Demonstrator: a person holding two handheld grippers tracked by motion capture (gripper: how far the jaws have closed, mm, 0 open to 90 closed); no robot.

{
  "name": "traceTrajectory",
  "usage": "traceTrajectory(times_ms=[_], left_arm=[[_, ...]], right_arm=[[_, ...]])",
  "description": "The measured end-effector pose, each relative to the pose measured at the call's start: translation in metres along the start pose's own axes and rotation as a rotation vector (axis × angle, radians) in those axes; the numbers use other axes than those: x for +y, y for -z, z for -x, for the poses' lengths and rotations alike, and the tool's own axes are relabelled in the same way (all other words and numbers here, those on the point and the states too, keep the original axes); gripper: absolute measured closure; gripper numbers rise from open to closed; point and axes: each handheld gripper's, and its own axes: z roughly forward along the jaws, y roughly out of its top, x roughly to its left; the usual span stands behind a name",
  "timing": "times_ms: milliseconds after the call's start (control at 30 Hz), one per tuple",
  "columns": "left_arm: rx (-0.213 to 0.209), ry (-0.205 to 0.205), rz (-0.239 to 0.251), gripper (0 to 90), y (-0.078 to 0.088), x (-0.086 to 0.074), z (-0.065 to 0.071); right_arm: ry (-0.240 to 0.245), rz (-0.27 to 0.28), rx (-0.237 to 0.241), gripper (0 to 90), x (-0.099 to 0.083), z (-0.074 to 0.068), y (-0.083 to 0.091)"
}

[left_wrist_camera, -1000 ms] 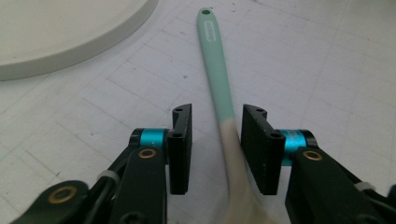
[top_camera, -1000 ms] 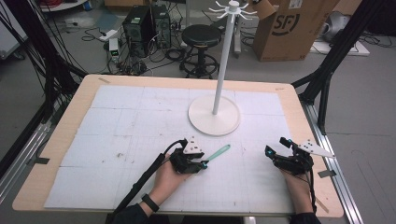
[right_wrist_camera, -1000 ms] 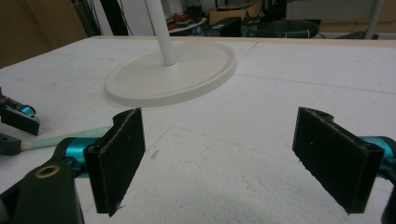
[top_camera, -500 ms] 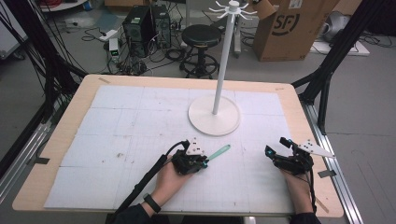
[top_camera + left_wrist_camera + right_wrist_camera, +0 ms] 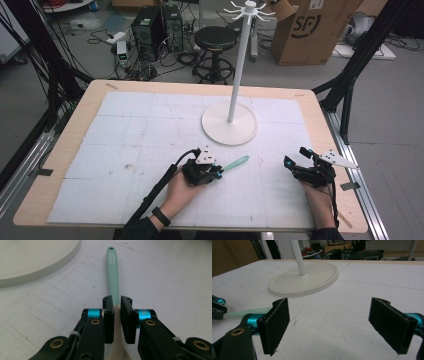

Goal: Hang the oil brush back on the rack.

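This looks like a lab or a test room, not a home. The wooden table (image 5: 60,165) is covered with white sheets marked in squares, and black metal poles (image 5: 47,65) stand around it like a frame. Behind it, on a grey floor, sit computer boxes (image 5: 157,27) with lots of tangled wires (image 5: 145,67), a round black stool (image 5: 215,40) and a big brown cardboard box (image 5: 310,30).

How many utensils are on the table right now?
1. A mint-green utensil lies on the table in front of the stand's base, clamped by the left gripper. Its head end is hidden behind the fingers, so I cannot tell what kind it is.
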Motion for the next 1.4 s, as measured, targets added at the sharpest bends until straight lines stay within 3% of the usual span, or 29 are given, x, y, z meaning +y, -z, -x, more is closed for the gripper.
traceTrajectory(times_ms=[567, 967, 1133, 1400], left_arm=[[0.024, 0.053, 0.112, 82.1, 0.055, 0.018, -0.028], [0.074, 0.052, 0.213, 82.1, 0.115, 0.055, -0.05], [0.107, 0.031, 0.226, 82.1, 0.137, 0.071, -0.056], [0.121, 0.009, 0.268, 82.1, 0.164, 0.097, -0.065]], right_arm=[[0.001, 0.0, -0.003, 16.5, 0.0, 0.0, 0.0], [-0.001, 0.001, -0.004, 16.5, 0.0, 0.0, 0.0], [-0.002, 0.002, -0.003, 16.5, 0.0, 0.0, 0.0], [-0.002, 0.001, -0.003, 16.5, 0.0, 0.0, 0.0]])
